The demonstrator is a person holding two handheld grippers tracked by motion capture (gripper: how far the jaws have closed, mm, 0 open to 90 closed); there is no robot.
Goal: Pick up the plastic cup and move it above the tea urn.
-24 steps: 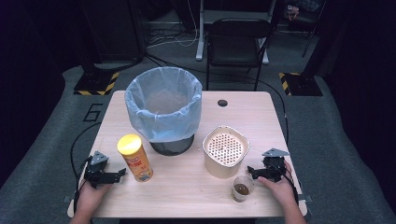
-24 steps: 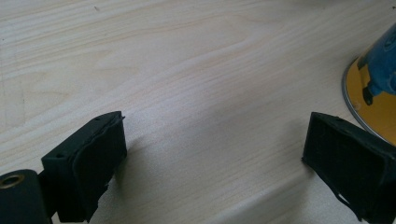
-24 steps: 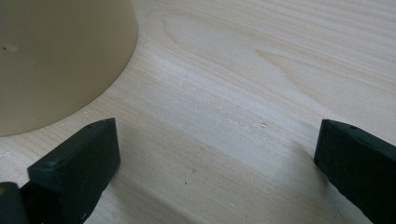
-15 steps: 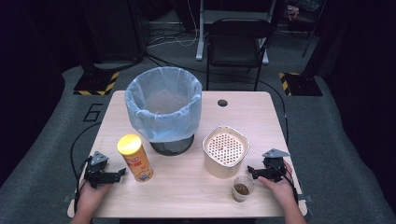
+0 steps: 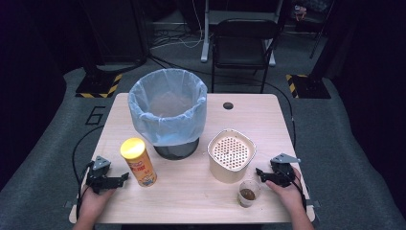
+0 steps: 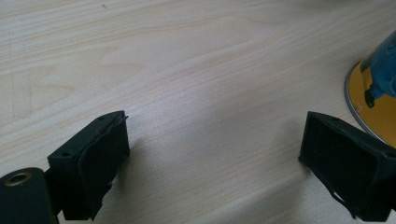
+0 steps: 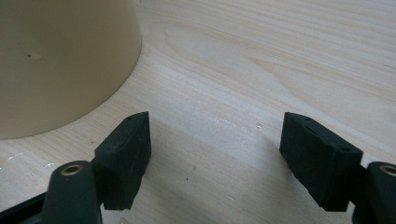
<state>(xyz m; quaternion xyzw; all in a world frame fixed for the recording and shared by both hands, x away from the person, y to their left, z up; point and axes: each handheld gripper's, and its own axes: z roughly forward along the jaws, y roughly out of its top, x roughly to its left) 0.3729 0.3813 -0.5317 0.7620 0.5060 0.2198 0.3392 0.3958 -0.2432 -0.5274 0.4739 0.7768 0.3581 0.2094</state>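
Jaws apart on both grippers, nothing btwn them, just bare tabletop [image 5: 191, 191]. Left gripper [image 5: 123, 178] rests near the front-left corner, tips pointing at the yellow chip can [image 5: 139, 162], which stands upright just beside it; can's base edge shows at the right of the left gripper view [image 6: 373, 88]. Right gripper [image 5: 258, 172] sits at front right, aimed at the cream perforated container [image 5: 231, 155], close but not touching; its wall shows at upper left of the right gripper view [image 7: 60, 60]. Small clear cup [image 5: 248, 193] w/ brown contents stands just in front of the container, near the right gripper. Lined bin [image 5: 167, 112] sits behind, mid-tabletop.
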